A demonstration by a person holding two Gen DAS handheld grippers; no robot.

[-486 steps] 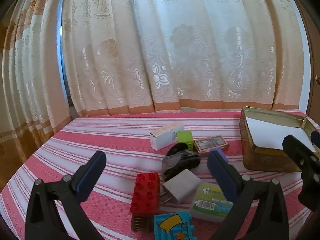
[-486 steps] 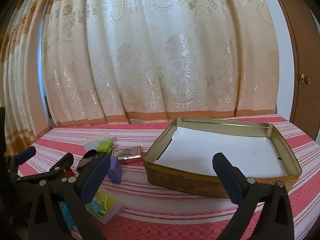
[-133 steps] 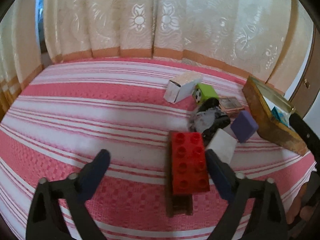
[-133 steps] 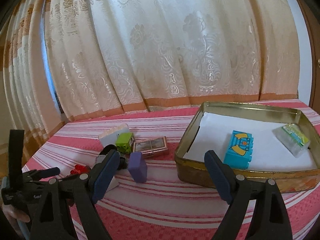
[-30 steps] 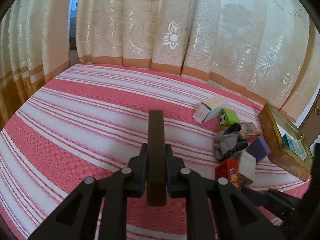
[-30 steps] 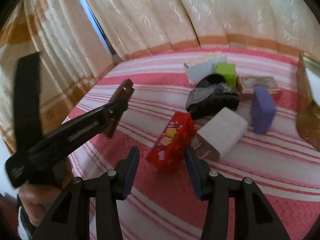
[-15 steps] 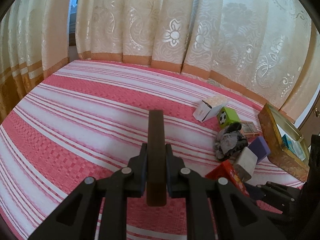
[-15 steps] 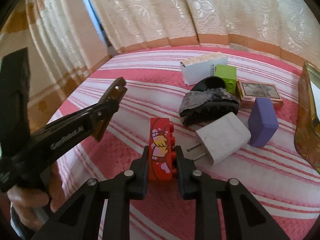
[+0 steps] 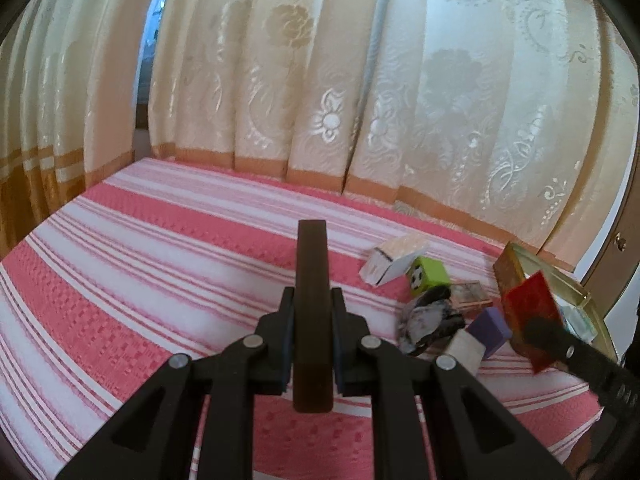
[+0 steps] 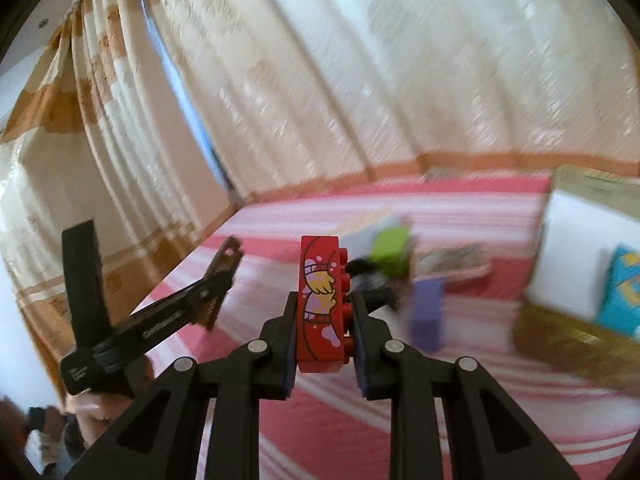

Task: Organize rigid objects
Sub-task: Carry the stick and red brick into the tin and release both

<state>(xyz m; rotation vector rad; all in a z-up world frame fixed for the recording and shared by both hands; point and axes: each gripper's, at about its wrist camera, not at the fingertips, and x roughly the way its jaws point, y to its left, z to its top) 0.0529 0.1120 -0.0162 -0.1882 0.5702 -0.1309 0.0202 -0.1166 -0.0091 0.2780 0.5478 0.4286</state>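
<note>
My left gripper (image 9: 312, 340) is shut on a thin dark brown block (image 9: 312, 280) that stands edge-on between its pads, above the striped cloth. My right gripper (image 10: 324, 328) is shut on a red toy brick (image 10: 322, 296) with a cartoon print, lifted off the cloth; the same red brick (image 9: 530, 314) shows at the right of the left wrist view. The gold tin (image 10: 560, 340), lined with white paper, lies to the right and holds a blue brick (image 10: 622, 292). The left gripper with its brown block (image 10: 224, 276) appears at the left of the right wrist view.
On the pink striped cloth (image 9: 160, 260) lie a white box (image 9: 394, 262), a green cube (image 9: 428, 276), a black hair claw (image 9: 430, 318), a purple block (image 9: 490, 330), a white charger (image 9: 464, 354) and a small framed picture (image 9: 470, 294). Cream curtains hang behind.
My right gripper has lifted the red brick off the cloth and swung right toward the tin; its view is blurred. The left gripper has kept its hold on the brown block and tilted slightly.
</note>
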